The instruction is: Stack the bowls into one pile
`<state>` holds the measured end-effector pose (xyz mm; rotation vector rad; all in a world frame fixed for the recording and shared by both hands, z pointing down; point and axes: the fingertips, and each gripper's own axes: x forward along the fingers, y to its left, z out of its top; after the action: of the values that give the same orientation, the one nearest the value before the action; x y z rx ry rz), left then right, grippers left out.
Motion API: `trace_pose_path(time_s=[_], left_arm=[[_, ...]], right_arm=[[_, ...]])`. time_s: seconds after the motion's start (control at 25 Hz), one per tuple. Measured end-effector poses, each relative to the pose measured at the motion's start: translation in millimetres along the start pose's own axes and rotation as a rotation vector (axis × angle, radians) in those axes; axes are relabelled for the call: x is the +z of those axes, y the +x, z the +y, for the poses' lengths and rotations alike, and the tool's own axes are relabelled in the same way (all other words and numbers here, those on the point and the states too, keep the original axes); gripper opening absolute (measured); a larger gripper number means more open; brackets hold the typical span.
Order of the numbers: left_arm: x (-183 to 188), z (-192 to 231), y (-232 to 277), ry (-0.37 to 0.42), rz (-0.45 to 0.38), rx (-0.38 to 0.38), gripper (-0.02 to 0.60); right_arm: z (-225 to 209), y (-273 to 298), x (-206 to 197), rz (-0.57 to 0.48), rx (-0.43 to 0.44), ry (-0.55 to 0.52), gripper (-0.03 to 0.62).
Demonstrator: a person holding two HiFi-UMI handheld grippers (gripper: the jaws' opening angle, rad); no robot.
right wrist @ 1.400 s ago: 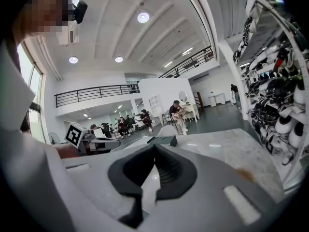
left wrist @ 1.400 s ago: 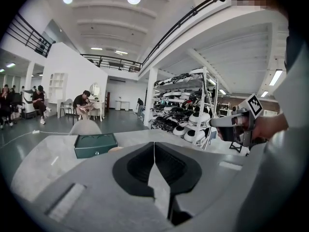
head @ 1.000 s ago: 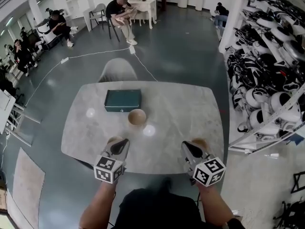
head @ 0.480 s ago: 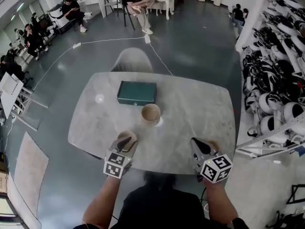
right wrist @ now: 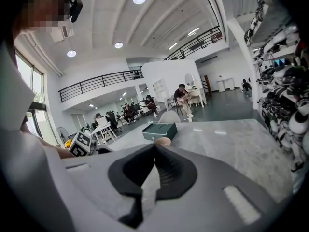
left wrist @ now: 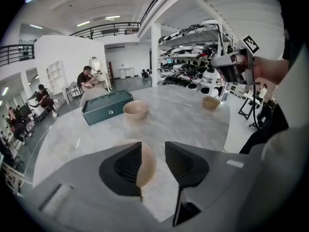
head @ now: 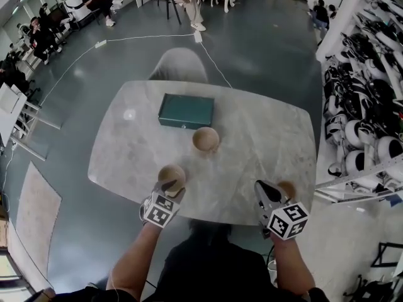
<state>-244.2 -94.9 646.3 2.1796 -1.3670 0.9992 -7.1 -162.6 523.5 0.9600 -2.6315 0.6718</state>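
Three tan bowls stand apart on the marble table (head: pixel 126 156). One bowl (head: pixel 206 139) sits mid-table by a green box. The near-left bowl (head: pixel 171 174) lies right under my left gripper (head: pixel 170 185). In the left gripper view that bowl (left wrist: pixel 147 163) shows in the gap of the left gripper (left wrist: pixel 153 146), whose jaws have just been opening and do not press on it. The third bowl (head: pixel 288 188) sits at the near right edge beside my right gripper (head: pixel 262 187). The right gripper (right wrist: pixel 154 146) has its jaws shut and holds nothing.
A dark green box (head: pixel 186 111) lies toward the far side of the table; a grey chair (head: pixel 179 67) stands behind it. Racks of gear (head: pixel 365 106) line the right side. People sit far off across the room.
My left gripper has dropped down over the near-left bowl and its jaws have gone from shut to open. The right gripper has edged forward beside the right bowl.
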Motion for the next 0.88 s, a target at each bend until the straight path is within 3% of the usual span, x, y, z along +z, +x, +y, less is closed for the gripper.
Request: trace_pose_path(time_s=[0.2, 0.6, 0.88], left_arm=[[-25, -4, 16, 0.075, 0.108, -0.042, 0.164], [-51, -8, 40, 0.195, 0.240, -0.067, 0.164], [-62, -10, 45, 0.243, 0.273, -0.100, 0.103]], right_arm=[[-11, -1, -12, 0.034, -0.042, 0.006, 0.002], [-25, -10, -21, 0.044, -0.068, 0.043, 0.002], [-12, -5, -16, 0.037, -0.062, 0.041, 0.002]])
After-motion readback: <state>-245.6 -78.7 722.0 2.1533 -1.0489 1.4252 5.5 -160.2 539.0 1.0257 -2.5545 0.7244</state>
